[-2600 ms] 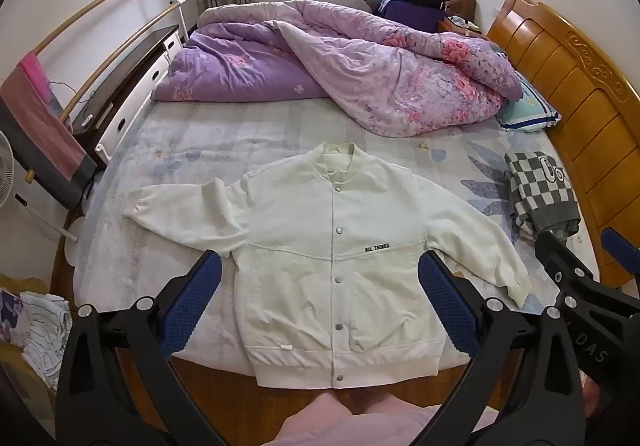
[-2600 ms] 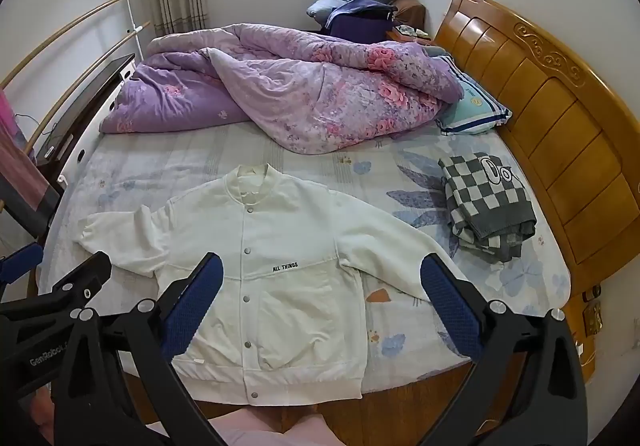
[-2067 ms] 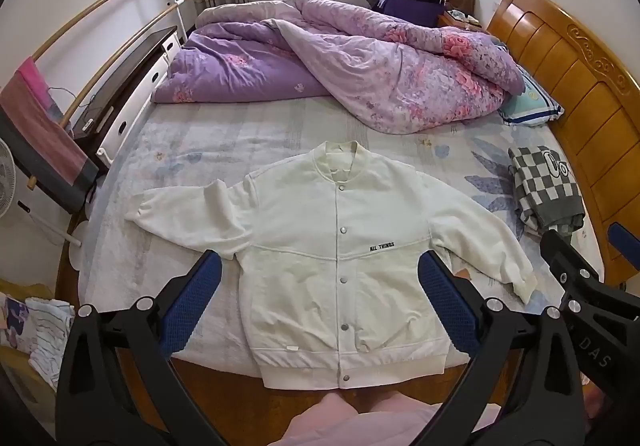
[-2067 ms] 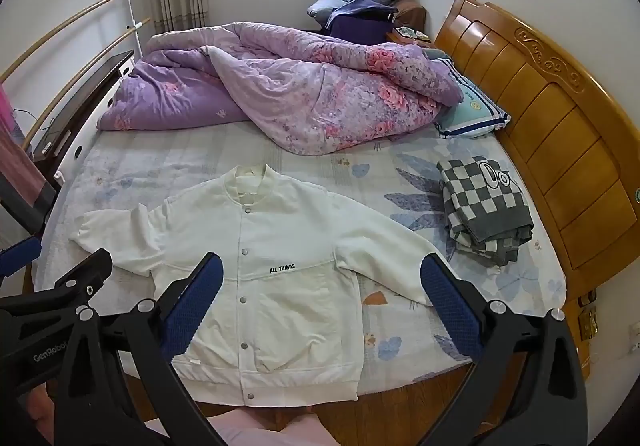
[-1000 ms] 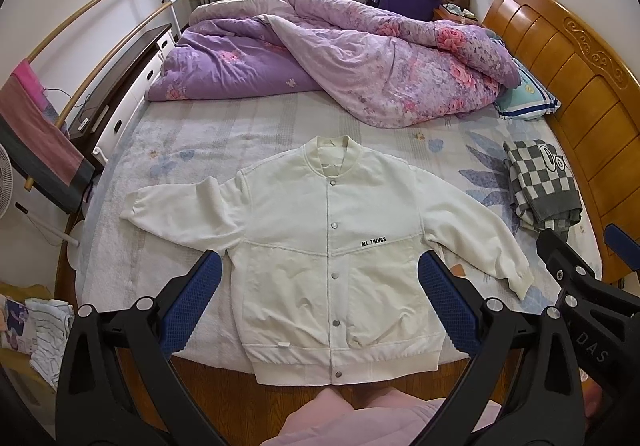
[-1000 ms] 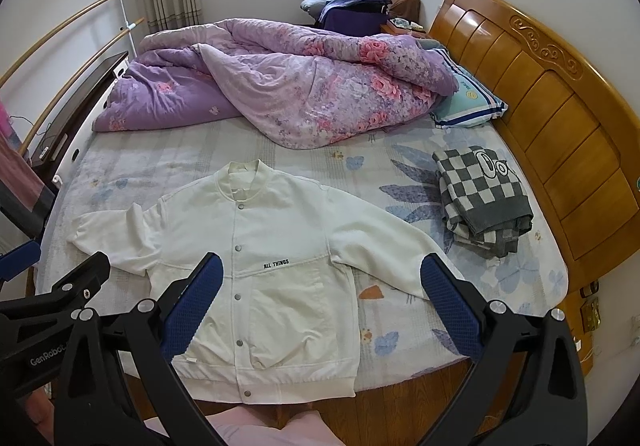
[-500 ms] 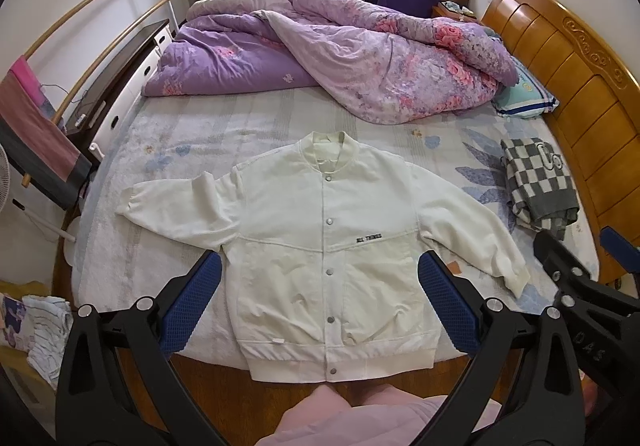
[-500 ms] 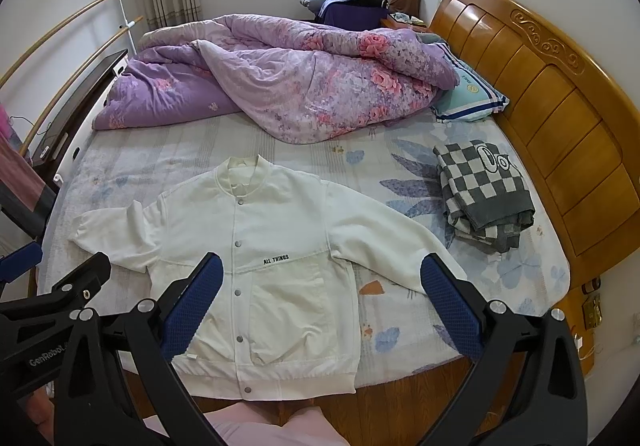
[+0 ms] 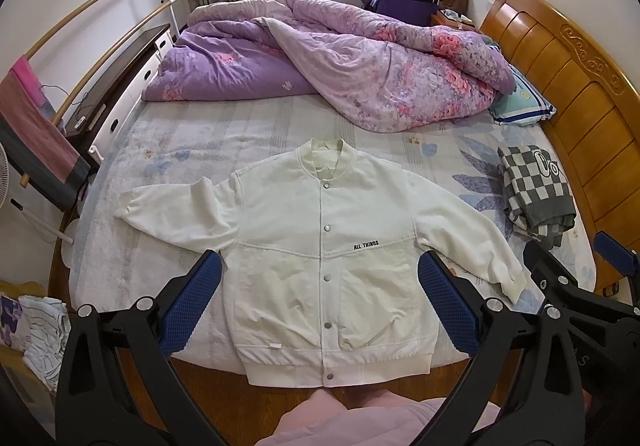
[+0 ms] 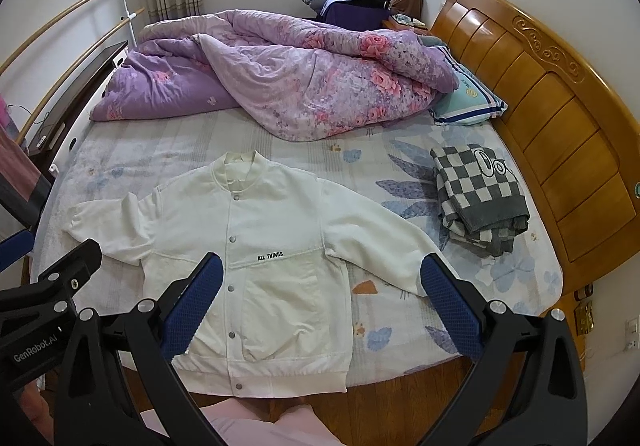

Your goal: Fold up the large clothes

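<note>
- Both tongs are hanging above the near edge of the bed, gaping wide and gripping nothing: the left tongs (image 9: 319,306) and the right tongs (image 10: 318,306) are each showing two blue-padded fingers spread far apart.
- Under them, one white jacket (image 9: 324,258) is lying flat and face up on the bed sheet (image 9: 180,142), snapped shut down the front, collar pointing away toward the far side and hem hanging just over the near edge.
- Judging by how it is lying, folding is not yet starting: both sleeves are spreading outward, the one on the left bent near the elbow, the one on the right running straight toward the near right corner; no part of the body is turned over.
- Everything is remaining to do, most likely bringing in the two sleeves and then doubling the body.
- Off to the right, near the headboard (image 9: 576,106), one checkered grey-and-white garment (image 10: 478,198) is sitting already folded, well apart from the jacket.
- Farther back, one purple floral quilt (image 9: 340,62) is lying bunched across the bed, with one striped pillow (image 10: 468,102) peeking out beside it.
- Count: two tongs, one jacket to fold, one folded garment, one quilt, one visible pillow on the bed.
- At the bottom edge, pink fabric (image 9: 380,422) of the person's clothing is showing.
</note>
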The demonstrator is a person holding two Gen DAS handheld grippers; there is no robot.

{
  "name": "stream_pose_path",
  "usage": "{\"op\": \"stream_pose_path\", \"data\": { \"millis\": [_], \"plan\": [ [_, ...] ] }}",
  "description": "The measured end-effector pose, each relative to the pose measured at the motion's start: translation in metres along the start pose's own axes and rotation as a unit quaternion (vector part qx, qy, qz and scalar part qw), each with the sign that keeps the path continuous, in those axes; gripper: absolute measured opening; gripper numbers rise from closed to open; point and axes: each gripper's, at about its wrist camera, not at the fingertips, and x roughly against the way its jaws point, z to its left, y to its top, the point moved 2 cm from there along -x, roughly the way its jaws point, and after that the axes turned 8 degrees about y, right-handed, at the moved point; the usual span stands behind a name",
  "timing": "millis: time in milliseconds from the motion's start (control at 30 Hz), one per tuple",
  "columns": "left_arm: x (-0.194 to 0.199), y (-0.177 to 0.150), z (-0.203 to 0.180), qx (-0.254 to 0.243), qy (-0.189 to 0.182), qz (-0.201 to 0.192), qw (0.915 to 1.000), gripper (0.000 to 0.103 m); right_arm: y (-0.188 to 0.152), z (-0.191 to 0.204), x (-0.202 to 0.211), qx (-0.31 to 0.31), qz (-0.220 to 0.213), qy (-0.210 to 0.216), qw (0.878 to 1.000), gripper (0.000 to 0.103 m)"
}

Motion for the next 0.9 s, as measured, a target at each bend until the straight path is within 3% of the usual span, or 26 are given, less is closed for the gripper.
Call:
{"op": "stream_pose_path", "data": {
  "millis": [600,900],
  "plan": [
    [0.007,0.010,0.000,0.002,0.006,0.004,1.0000,0.098,0.006,-0.001,0.002,-0.009,0.004,0.028,1.000,0.096],
    [0.010,0.005,0.006,0.033,0.016,0.018,0.9992,0.098,0.006,-0.002,-0.008,0.006,0.006,0.087,0.996,0.095]
  ]
}}
